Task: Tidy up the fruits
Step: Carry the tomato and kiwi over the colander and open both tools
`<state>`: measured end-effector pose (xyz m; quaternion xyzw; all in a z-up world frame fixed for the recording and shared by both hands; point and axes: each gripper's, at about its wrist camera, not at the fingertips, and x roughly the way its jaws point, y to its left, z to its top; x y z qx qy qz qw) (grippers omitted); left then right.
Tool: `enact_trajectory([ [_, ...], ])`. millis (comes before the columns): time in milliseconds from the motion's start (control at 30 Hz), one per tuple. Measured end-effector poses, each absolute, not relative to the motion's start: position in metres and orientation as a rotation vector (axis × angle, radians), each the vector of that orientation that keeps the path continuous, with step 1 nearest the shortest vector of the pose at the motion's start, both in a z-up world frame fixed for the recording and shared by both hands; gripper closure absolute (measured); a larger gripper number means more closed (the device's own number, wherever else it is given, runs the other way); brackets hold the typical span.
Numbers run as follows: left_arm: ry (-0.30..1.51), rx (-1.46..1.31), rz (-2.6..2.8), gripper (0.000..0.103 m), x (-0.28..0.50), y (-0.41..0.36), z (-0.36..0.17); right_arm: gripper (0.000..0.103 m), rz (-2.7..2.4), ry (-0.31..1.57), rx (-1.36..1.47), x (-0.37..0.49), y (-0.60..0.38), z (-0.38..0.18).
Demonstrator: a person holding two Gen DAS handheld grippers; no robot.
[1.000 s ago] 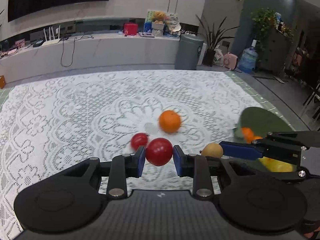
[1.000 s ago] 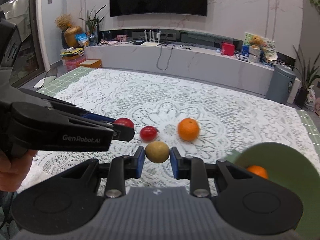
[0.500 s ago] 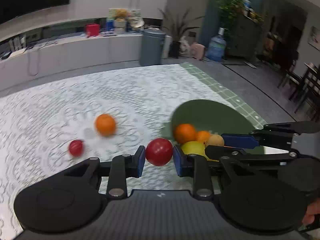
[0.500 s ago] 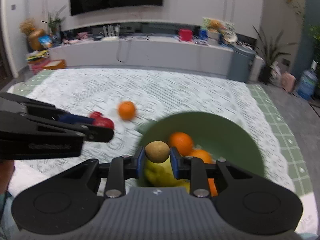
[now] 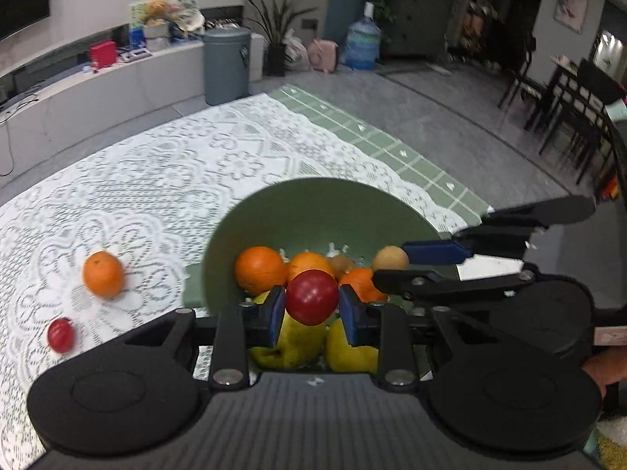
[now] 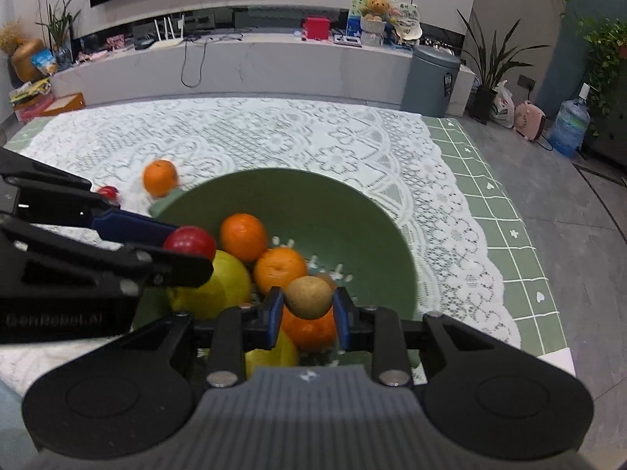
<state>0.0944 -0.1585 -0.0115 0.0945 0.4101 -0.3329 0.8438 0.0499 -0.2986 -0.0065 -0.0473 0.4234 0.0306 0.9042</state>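
While left tongs (image 5: 312, 310) clamp a glossy red fruit (image 5: 311, 297), right tongs (image 6: 308, 312) clamp a matte brown fruit (image 6: 308, 298).

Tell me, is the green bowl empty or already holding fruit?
Holding fruit. The green bowl has several oranges and yellow fruits piled inside; both grippers hover above it, each gripping another fruit.

Indoor room light, moderately dim, w/ even overhead illumination and soft shadows only. Both fisheye views bend hard at the edges, corners vignetted black. Motion blur smears the lace tablecloth (image 5: 164, 180) and the loose orange (image 5: 103, 273) in left wrist view; bowl fruit also soft. Small glare spot on the red fruit (image 5: 311, 297). Right wrist view sharper in background, blurred near the green bowl (image 6: 352, 211).
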Motion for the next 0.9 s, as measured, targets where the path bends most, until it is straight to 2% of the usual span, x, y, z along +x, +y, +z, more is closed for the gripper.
enact_trajectory([
  [367,0.954,0.286,-0.671,0.07,0.119,-0.184,-0.025,0.079,0.082,0.936,-0.126,0.077,-0.309,-0.028],
  [900,1.015,0.313,-0.65,0.07,0.144,-0.2,-0.039,0.079,0.03,0.931,-0.121,0.087,-0.316,-0.036],
])
